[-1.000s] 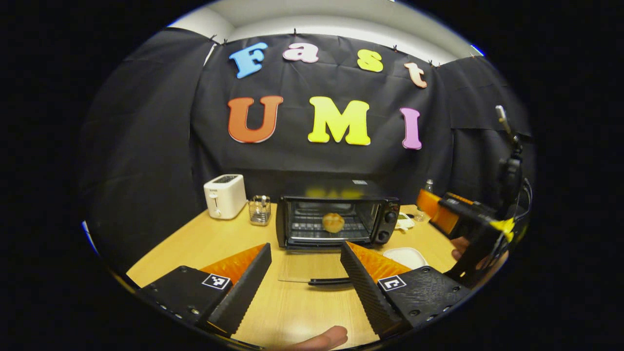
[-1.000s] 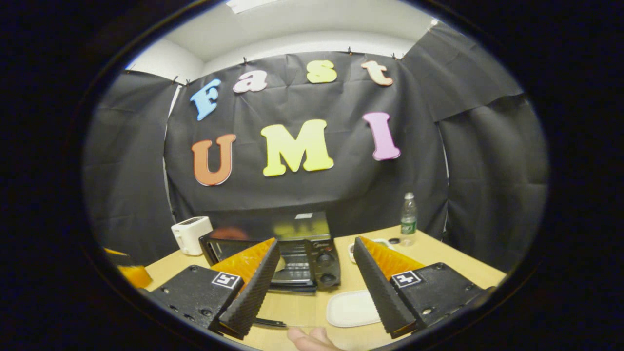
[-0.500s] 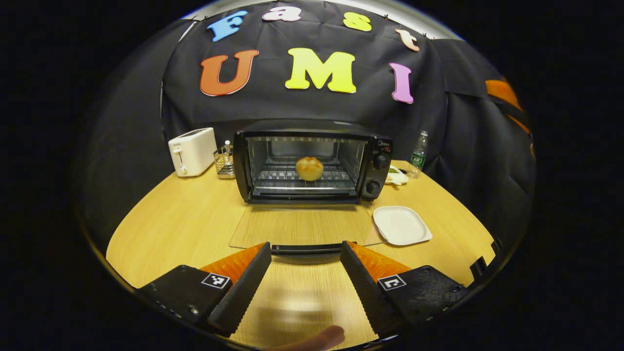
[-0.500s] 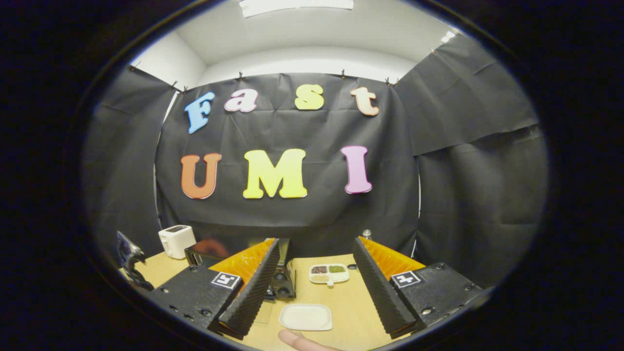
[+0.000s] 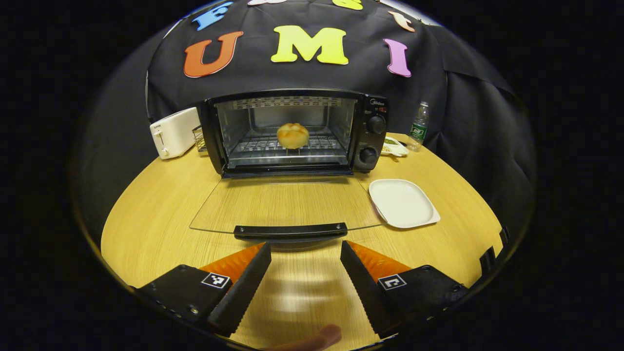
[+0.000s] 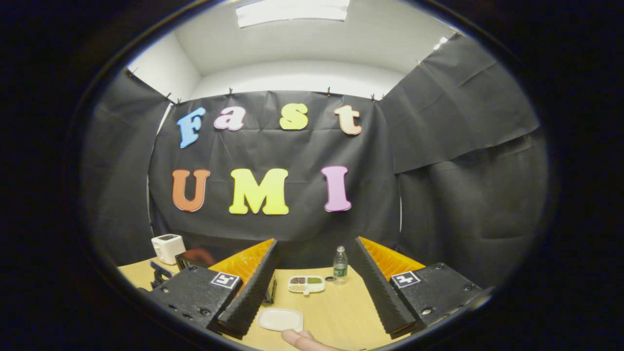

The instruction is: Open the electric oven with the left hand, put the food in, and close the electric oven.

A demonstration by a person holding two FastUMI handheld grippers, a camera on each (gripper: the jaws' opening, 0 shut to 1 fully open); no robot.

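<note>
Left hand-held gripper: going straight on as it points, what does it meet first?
Probably the door handle of the open oven, which lies just ahead of the open left hand-held gripper; depth is uncertain.

Your light comes from overhead: in the right gripper view a ceiling panel (image 6: 292, 9) glows bright and washes the white ceiling around it pale. The booth below is dimmer, the black cloth swallowing most of it. In the left gripper view the wooden table (image 5: 161, 195) is evenly lit, with a soft pale sheen on it between the gripper's fingers and a faint shadow under the open oven door (image 5: 287, 202). The oven cavity (image 5: 287, 122) reflects light off its metal walls. Both views bend strongly at the edges, curving the table rim. Focus is sharp centrally, with slight smearing low down.
</note>
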